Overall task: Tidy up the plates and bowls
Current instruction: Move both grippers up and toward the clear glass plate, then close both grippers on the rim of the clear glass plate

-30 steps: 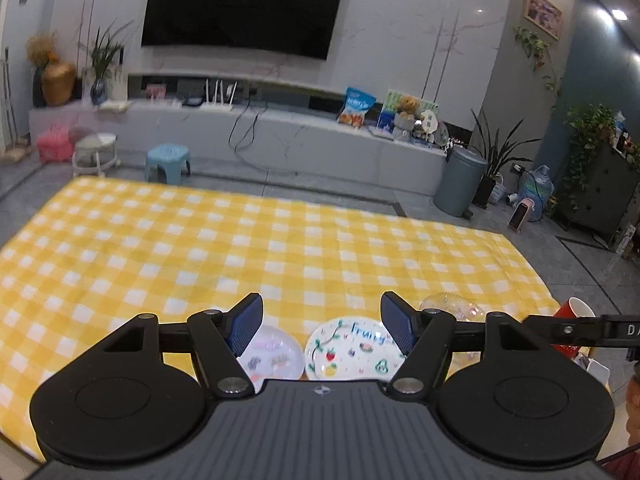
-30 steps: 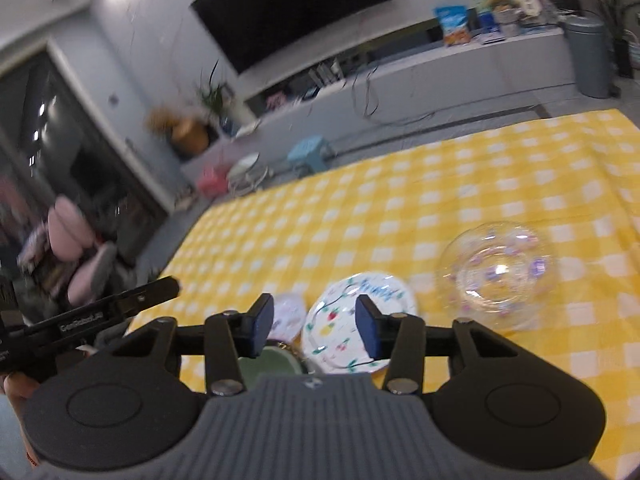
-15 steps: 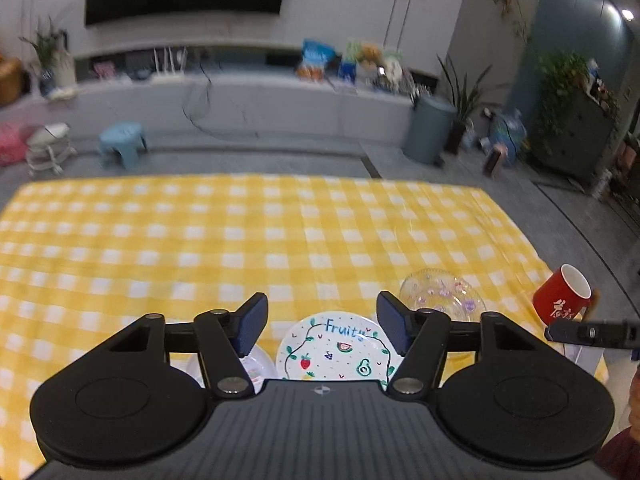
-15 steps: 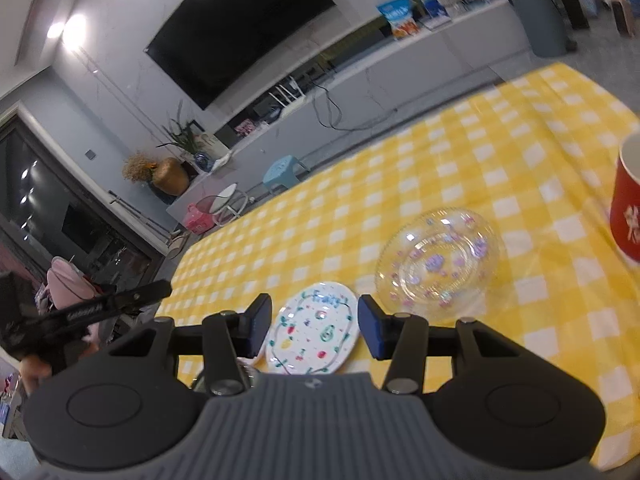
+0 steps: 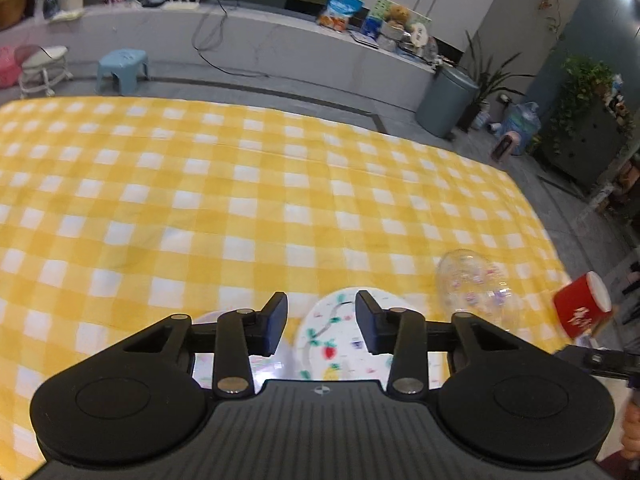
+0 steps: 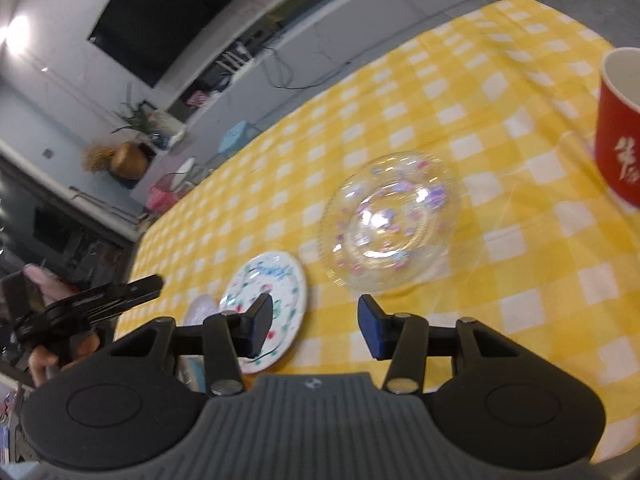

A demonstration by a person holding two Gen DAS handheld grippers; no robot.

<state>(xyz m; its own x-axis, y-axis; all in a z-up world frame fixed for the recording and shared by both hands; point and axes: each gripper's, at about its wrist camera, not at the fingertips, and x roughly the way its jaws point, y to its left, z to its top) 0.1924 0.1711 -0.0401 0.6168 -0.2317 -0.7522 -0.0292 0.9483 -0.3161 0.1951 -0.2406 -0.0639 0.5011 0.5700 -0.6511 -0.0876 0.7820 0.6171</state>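
A white plate with fruit drawings (image 5: 340, 344) lies near the front edge of the yellow checked table (image 5: 240, 200). My left gripper (image 5: 322, 326) hovers over it, jaws closing, with nothing pressed between the pads. A clear bowl with purple flecks (image 5: 476, 288) sits to the plate's right. In the right wrist view the same clear bowl (image 6: 390, 220) lies just beyond my right gripper (image 6: 316, 328), which is open over bare cloth. The fruit plate (image 6: 276, 292) is at its left finger. A small pale dish (image 6: 202, 308) sits left of the plate, partly hidden.
A red cup (image 6: 620, 128) stands at the table's right edge, close to the clear bowl. The left gripper (image 6: 88, 304) and the hand holding it show at the left of the right wrist view. Beyond the table are a blue stool (image 5: 122, 68) and a grey bin (image 5: 446, 100).
Both grippers have come down and tilted toward the dishes. The left jaws have narrowed. The clear bowl and red cup now loom larger in the right wrist view.
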